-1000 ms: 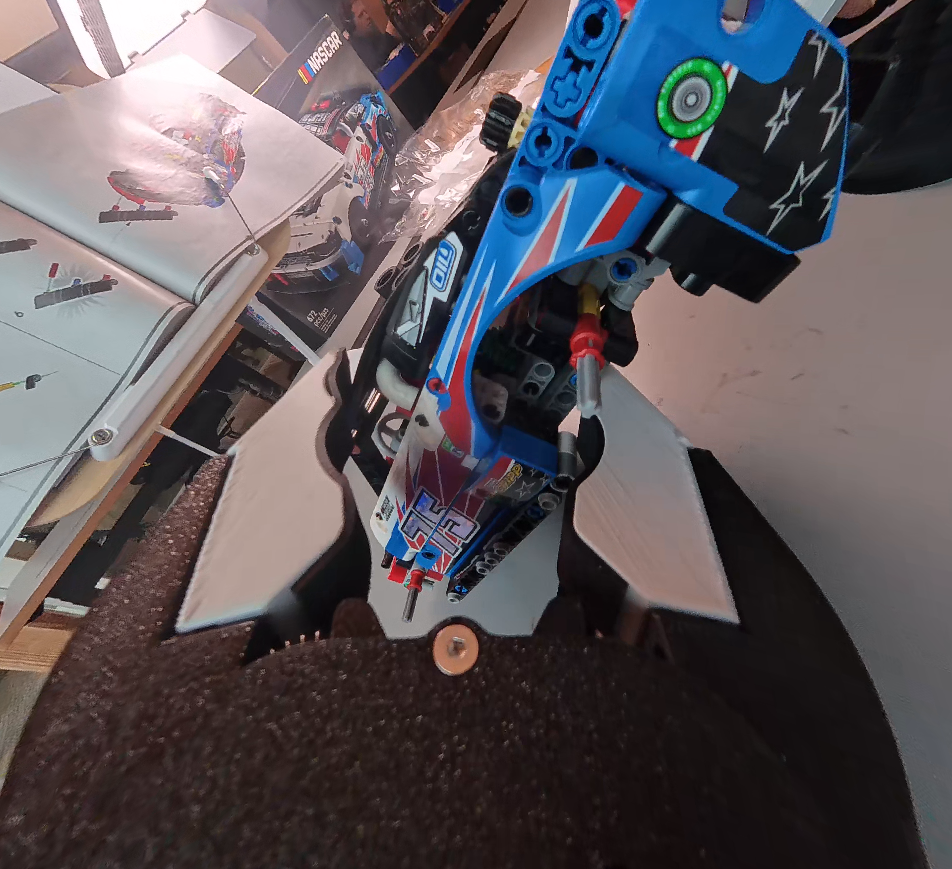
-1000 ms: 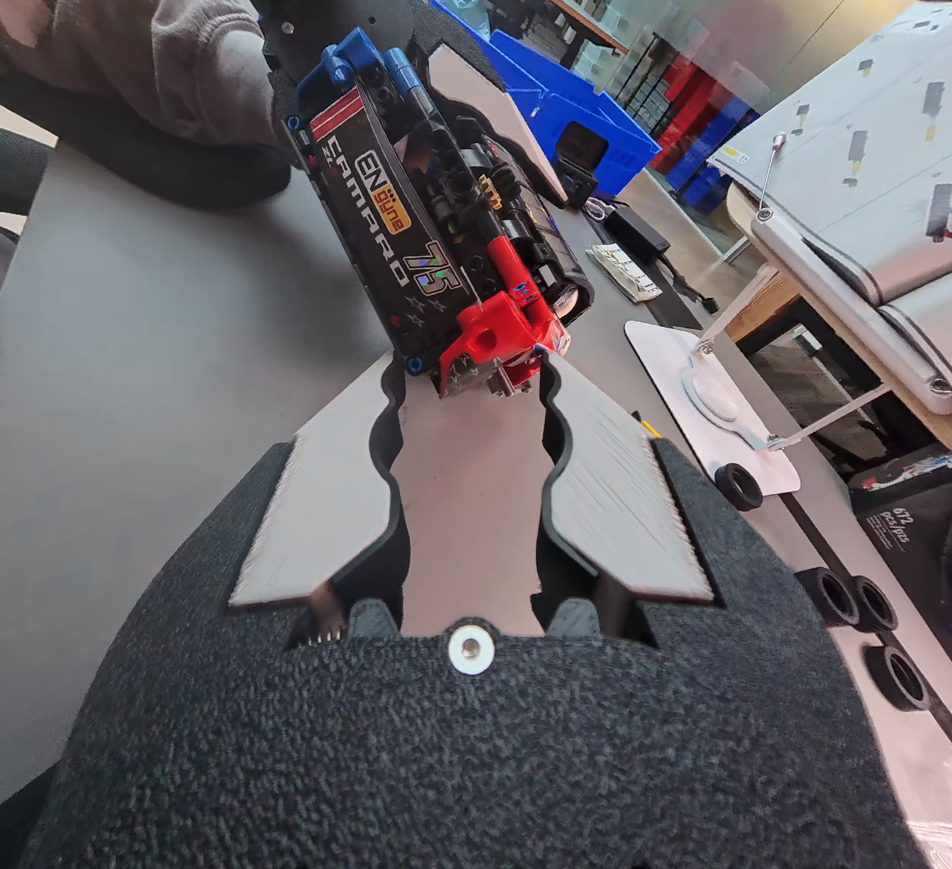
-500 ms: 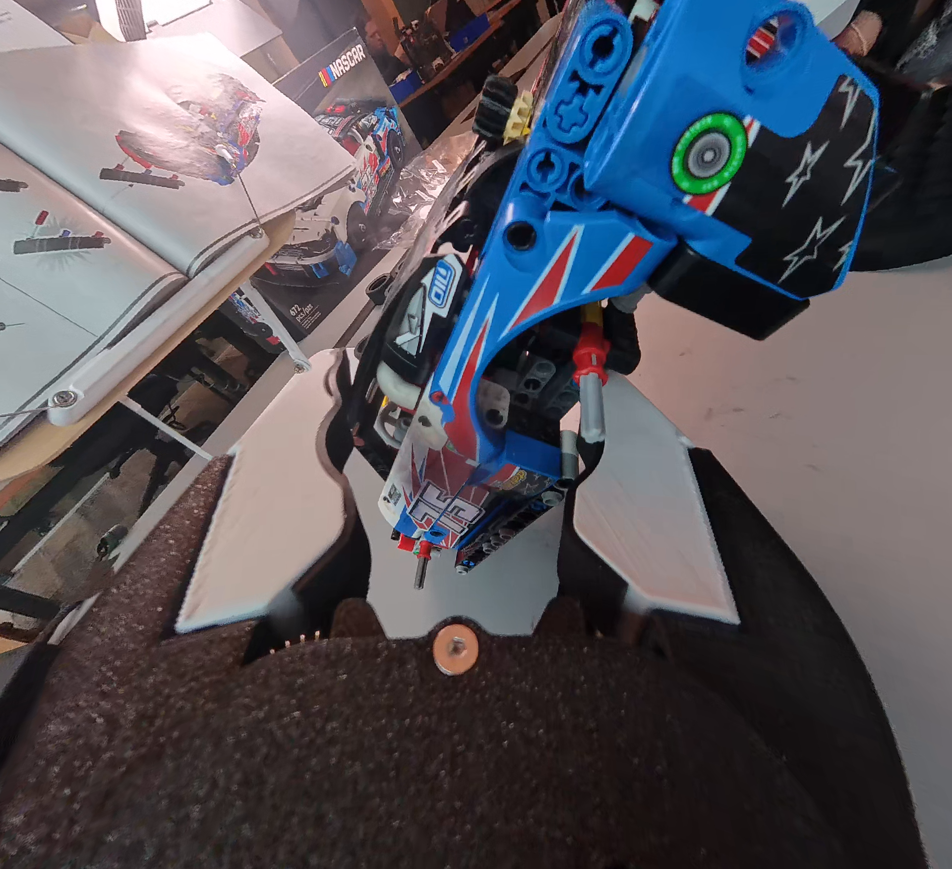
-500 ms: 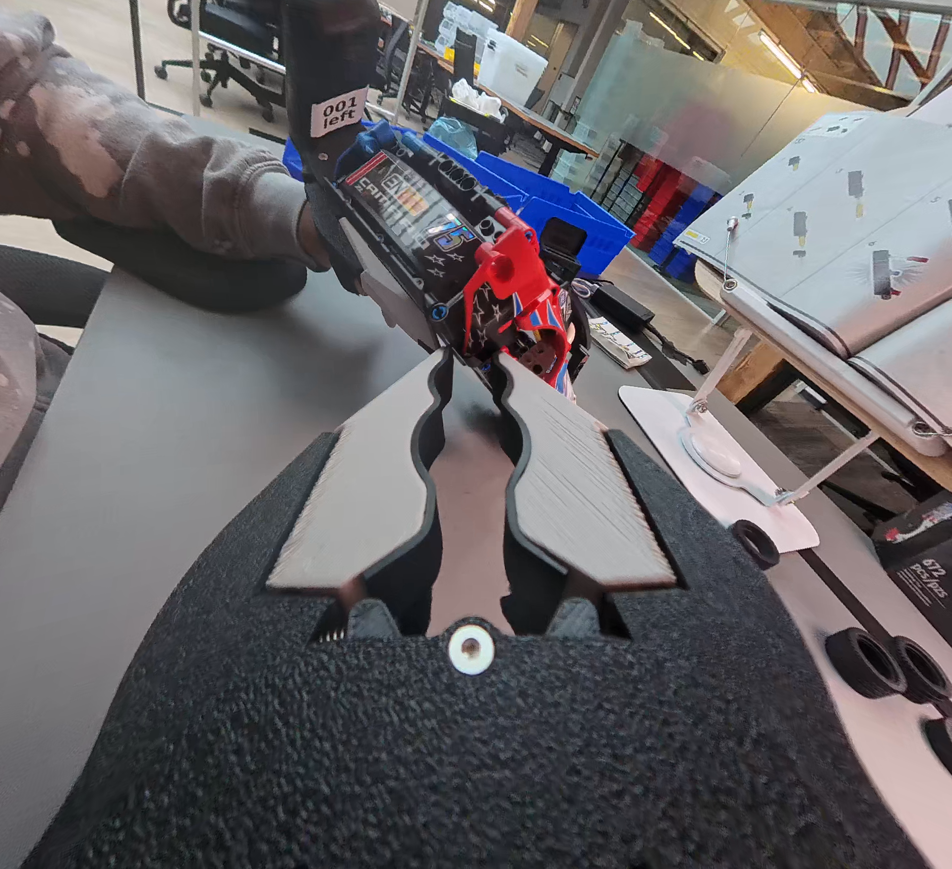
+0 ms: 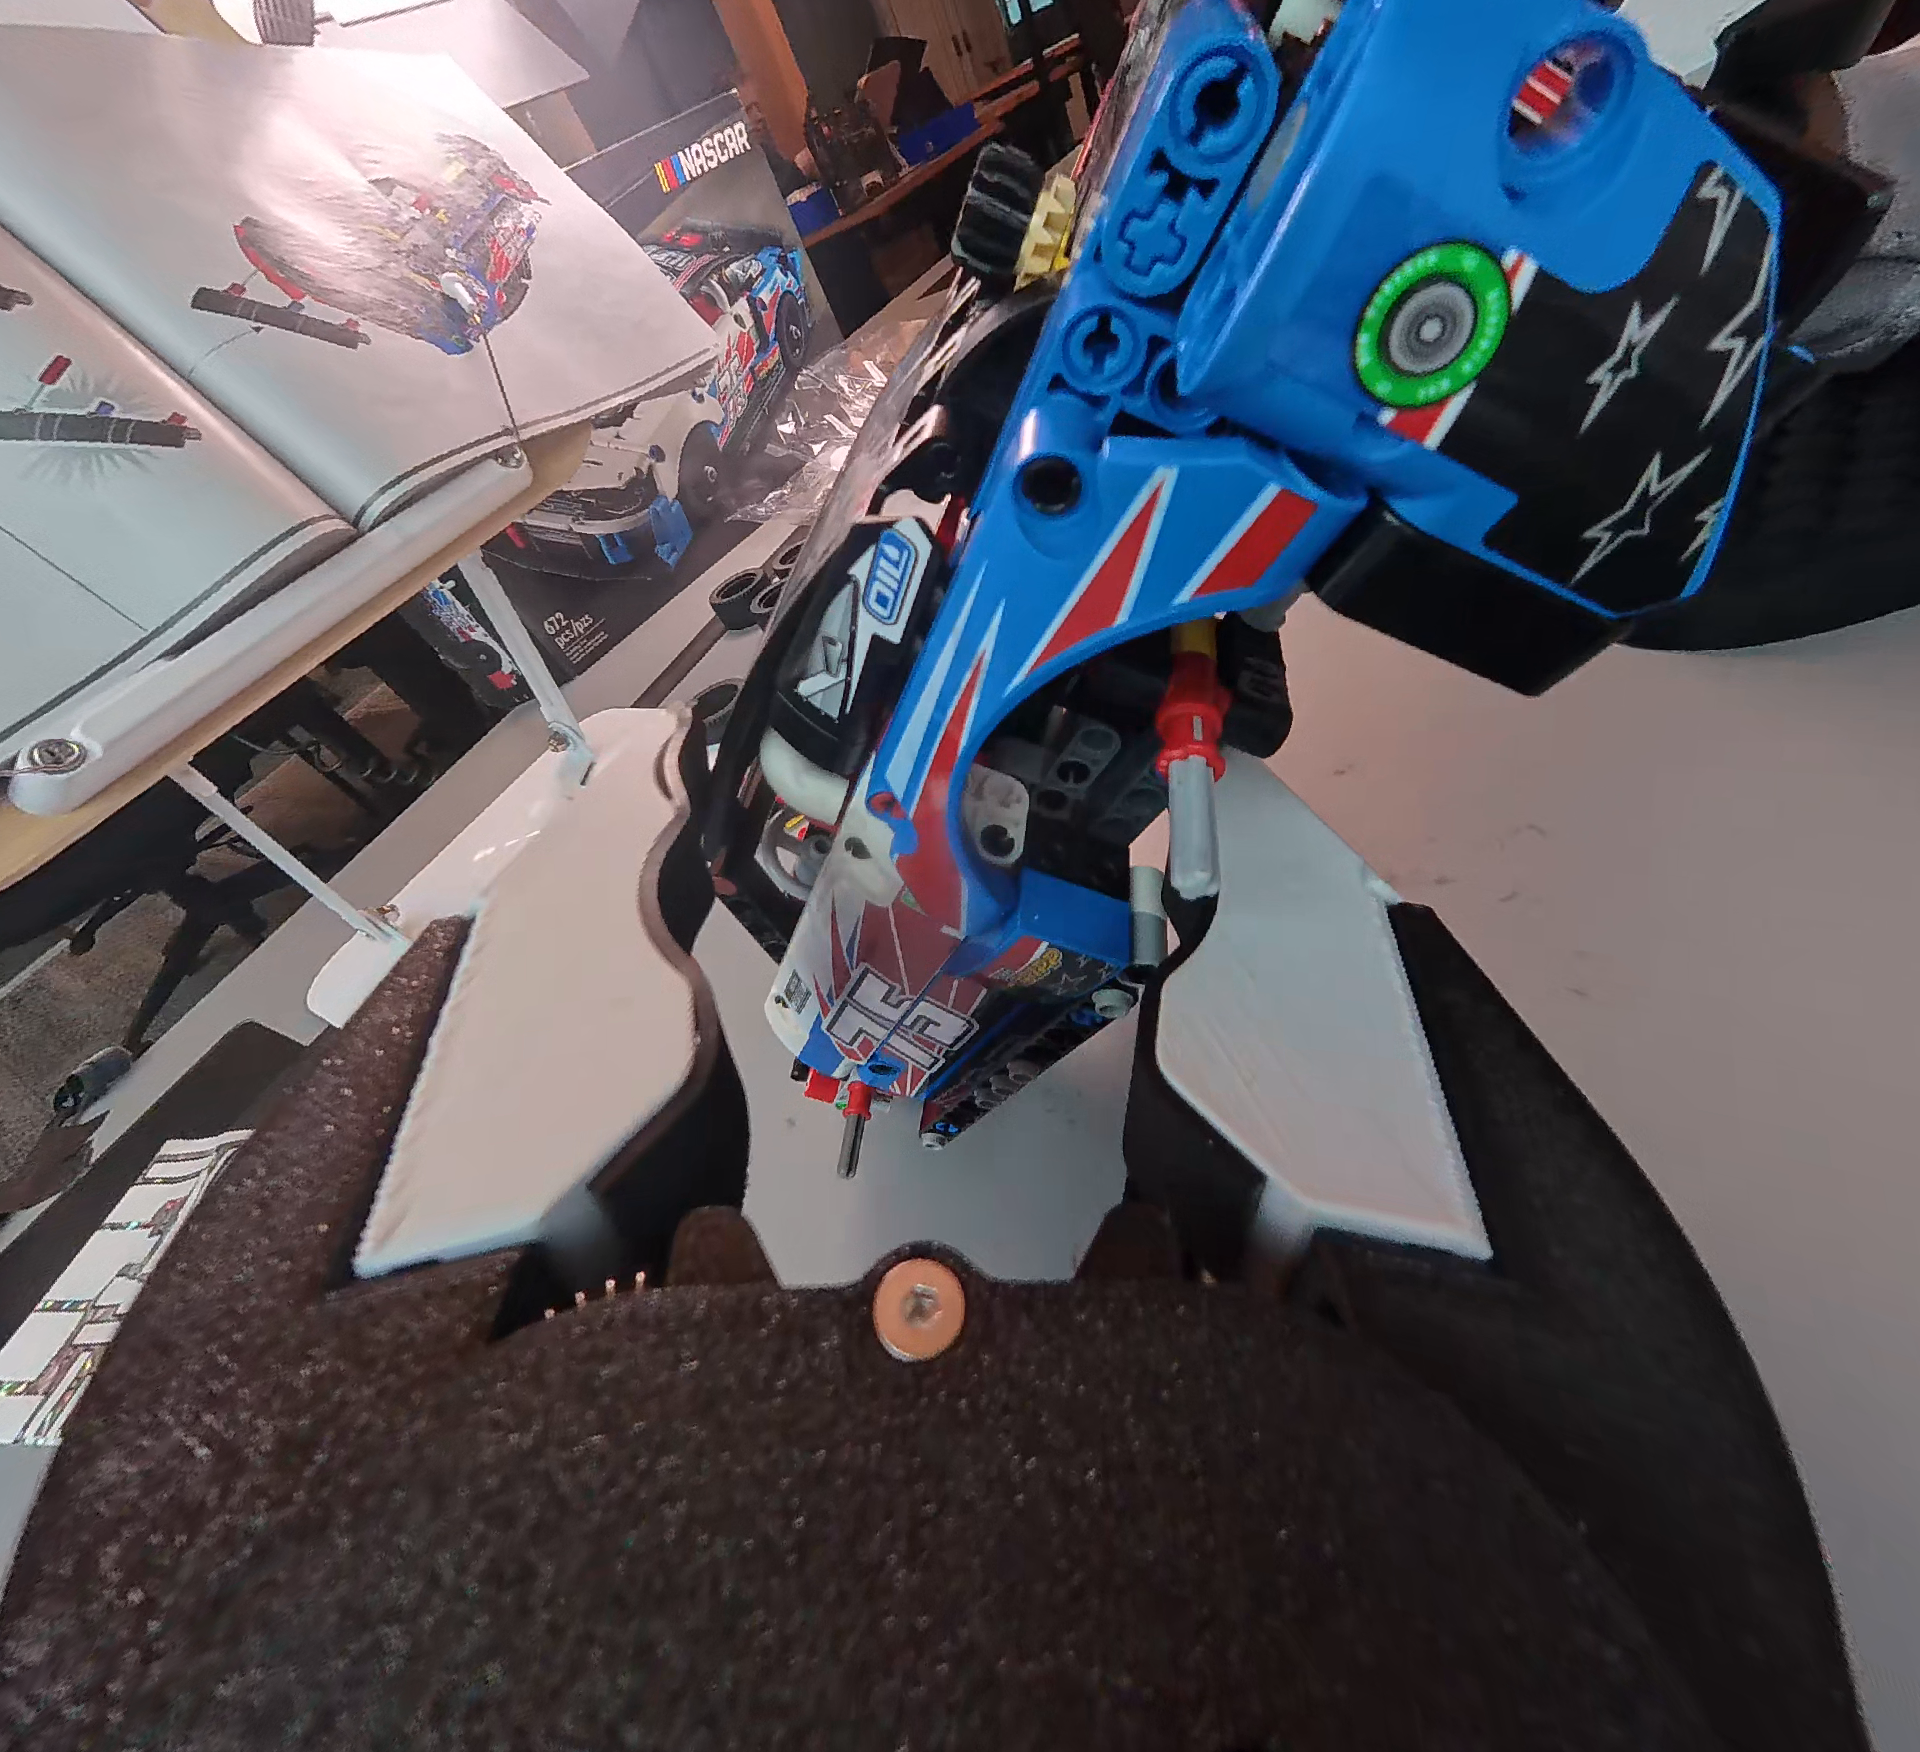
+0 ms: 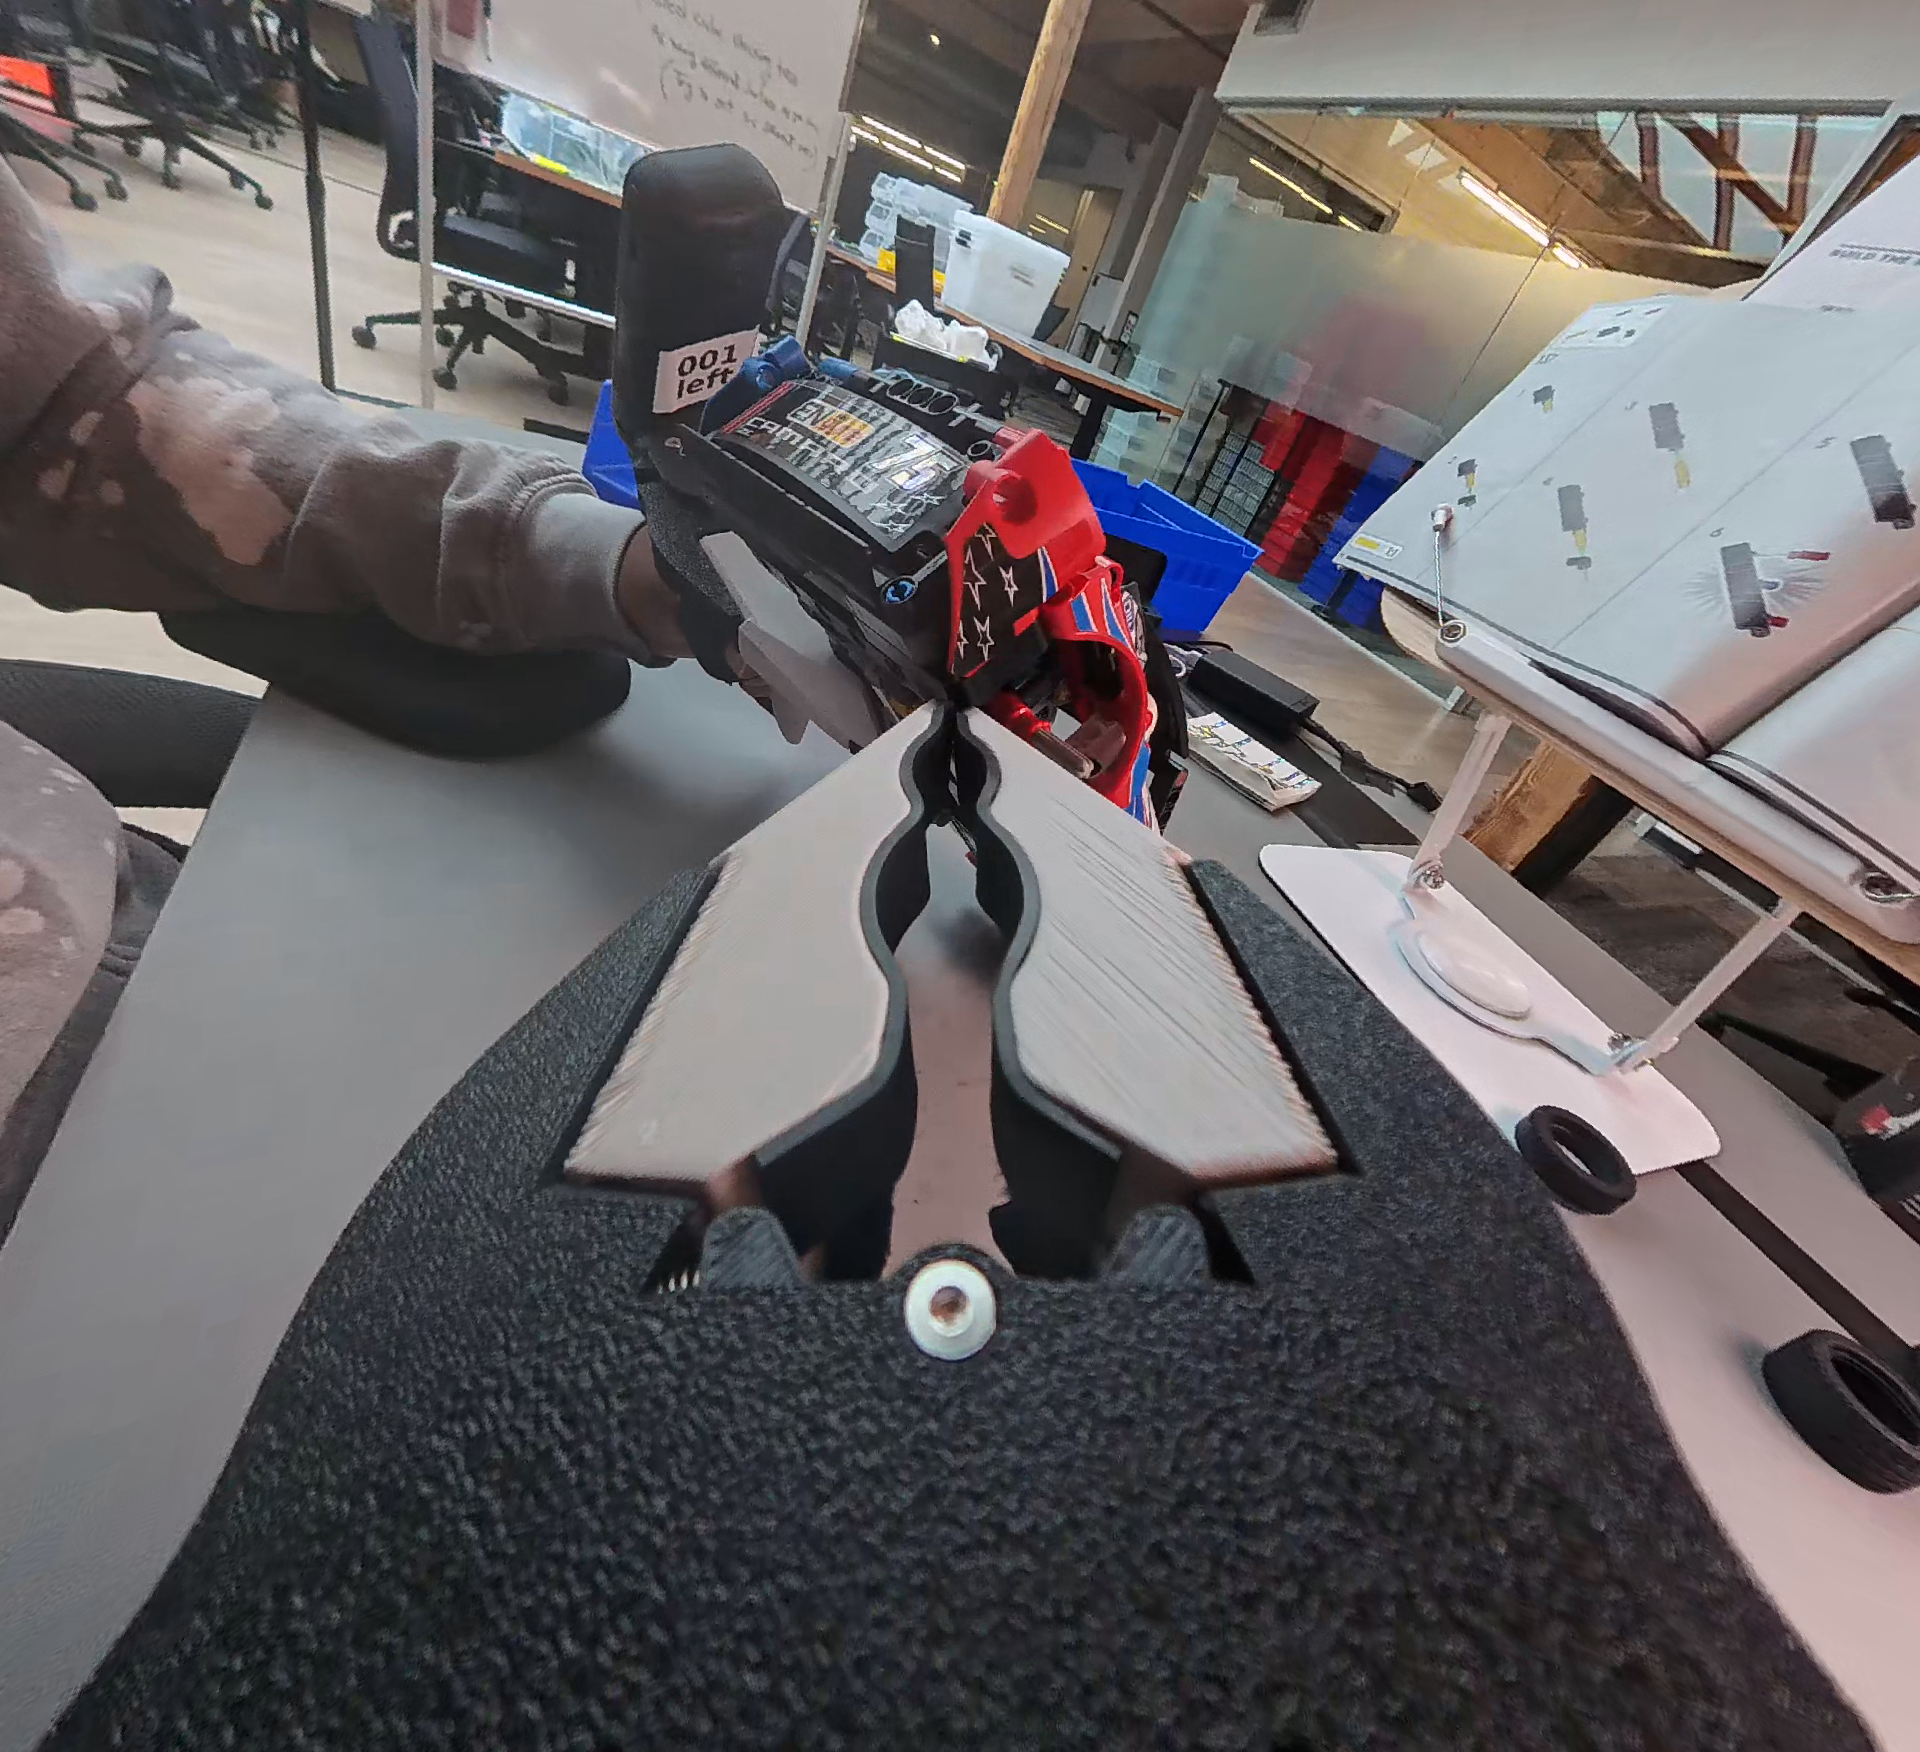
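The left hand-held gripper (image 5: 925,933) clasps a blue, red and black brick-built toy race car (image 5: 1174,497) between its white fingers; the car's long axis runs from lower centre toward the upper right of the frame. The right hand-held gripper (image 6: 951,752), fingers nearly pinched together and grasping nothing visible, sits at the car's red end (image 6: 1023,559). The car carries stickers; a printed box (image 5: 665,414) and an open instruction booklet (image 5: 260,320) stand at left beyond the grey table (image 5: 1610,923).
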`<state>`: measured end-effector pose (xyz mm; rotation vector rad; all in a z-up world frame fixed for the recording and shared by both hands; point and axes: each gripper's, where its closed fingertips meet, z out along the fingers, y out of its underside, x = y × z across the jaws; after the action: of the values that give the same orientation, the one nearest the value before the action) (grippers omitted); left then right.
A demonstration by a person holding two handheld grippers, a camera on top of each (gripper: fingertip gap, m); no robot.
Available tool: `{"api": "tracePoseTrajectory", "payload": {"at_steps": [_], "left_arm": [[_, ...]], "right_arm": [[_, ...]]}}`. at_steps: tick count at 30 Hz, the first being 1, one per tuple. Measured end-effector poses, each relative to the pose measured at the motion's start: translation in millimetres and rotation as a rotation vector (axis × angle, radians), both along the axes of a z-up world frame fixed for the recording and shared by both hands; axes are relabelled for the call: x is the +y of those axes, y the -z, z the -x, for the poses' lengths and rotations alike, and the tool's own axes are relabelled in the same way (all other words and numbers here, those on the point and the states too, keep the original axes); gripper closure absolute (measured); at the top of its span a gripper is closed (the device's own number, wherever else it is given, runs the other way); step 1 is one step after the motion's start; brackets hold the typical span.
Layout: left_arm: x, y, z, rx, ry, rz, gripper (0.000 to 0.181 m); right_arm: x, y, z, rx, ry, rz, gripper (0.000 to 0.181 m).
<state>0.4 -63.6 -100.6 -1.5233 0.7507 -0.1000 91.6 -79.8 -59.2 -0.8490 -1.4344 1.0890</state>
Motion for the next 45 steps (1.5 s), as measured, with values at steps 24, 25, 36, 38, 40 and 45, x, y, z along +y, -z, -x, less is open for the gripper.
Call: {"api": "tracePoseTrajectory", "payload": {"at_steps": [24, 25, 36, 38, 40, 45], "left_arm": [[18, -8, 2, -0.043, -0.053, 0.098, 0.096], [19, -8, 2, -0.036, -0.055, 0.106, 0.096], [25, -10, 3, -0.057, -0.075, 0.152, 0.096], [25, -9, 3, -0.059, -0.076, 0.155, 0.096], [25, -9, 3, -0.061, -0.077, 0.157, 0.097], [28, -17, 14, -0.179, -0.093, 0.193, 0.096]], "right_arm": [[-11, -41, 10, 0.039, 0.109, -0.328, 0.152], [-11, -40, 13, 0.026, 0.113, -0.364, 0.152], [-3, -43, 20, 0.015, 0.203, -0.629, 0.179], [-5, -42, 19, 0.025, 0.206, -0.649, 0.181], [-6, -42, 18, 0.037, 0.214, -0.672, 0.181], [-12, -27, 19, 0.017, 0.207, -0.753, 0.181]]}}
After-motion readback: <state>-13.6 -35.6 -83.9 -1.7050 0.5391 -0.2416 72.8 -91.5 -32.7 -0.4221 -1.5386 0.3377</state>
